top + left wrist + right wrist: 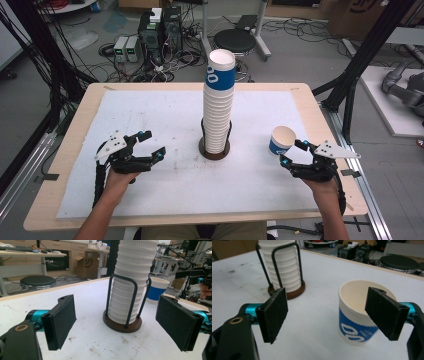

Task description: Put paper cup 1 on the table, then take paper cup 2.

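High view: single paper cup (pixel 281 141), white with a blue band and white print, stands upright on the right side of the surface, mouth open, cream inside. Right gripper (pixel 295 152) sits just near-right of it, jaws wide apart; in the right gripper view one pad overlaps the cup's rim (pixel 359 312), the other pad is well clear to the left, so no grip shown. Left gripper (pixel 152 145) is at the left, jaws spread wide, nothing between them.

Tall cup stack (pixel 219 102) rises at centre from a round brown holder (pixel 215 151) with black wire uprights; top cup has the same blue band. Stack leans slightly.

Surface (pixel 165 120) is a white sheet, scuffed and stained, over a light wood board with a bare wooden margin all round. Room behind: cables, computer boxes (pixel 160 30), black stool (pixel 235 40), grey floor.

Open sheet lies between each gripper and the holder. Cup is near the right edge of the sheet; the near strip is bare.
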Motion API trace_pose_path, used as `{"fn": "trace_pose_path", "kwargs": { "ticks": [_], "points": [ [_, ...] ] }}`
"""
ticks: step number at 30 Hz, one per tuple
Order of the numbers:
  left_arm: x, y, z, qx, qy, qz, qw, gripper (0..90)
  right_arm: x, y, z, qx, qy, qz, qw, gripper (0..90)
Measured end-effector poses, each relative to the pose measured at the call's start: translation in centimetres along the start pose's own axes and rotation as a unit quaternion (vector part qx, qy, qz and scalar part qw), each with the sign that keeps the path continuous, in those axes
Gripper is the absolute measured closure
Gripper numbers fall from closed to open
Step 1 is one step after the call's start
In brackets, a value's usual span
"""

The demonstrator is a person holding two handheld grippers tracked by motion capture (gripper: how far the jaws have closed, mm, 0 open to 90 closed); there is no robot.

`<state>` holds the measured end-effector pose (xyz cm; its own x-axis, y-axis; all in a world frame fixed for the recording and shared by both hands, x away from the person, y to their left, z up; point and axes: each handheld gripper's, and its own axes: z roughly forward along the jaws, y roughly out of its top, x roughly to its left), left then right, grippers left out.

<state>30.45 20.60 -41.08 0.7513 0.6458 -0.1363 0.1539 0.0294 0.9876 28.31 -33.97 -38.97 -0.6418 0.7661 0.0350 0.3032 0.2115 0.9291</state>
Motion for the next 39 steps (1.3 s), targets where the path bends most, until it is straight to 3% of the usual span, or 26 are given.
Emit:
{"fn": "trace_pose_path", "kwargs": {
  "ticks": [8,29,35,39],
  "points": [
    [0.4,0.0,-0.6,-0.004,0.005,-0.005,1.0,16.3,0.9,0.6,0.5,-0.002,0.012,-0.001,0.9999,19.1],
    [0.4,0.2,-0.7,-0.005,-0.001,-0.008,1.0,16.3,1.1,0.8,1.0,0.008,0.015,-0.006,0.9998,19.1],
    [0.0,0.6,-0.3,-0.011,-0.018,-0.016,0.9997,16.3,1.3,0.8,1.1,0.013,0.018,-0.01,0.9997,19.1],
    [-0.1,1.1,0.2,-0.009,-0.029,-0.019,0.9993,16.3,1.2,0.8,1.1,0.021,0.022,0.001,0.9995,19.1]
  ]
}}
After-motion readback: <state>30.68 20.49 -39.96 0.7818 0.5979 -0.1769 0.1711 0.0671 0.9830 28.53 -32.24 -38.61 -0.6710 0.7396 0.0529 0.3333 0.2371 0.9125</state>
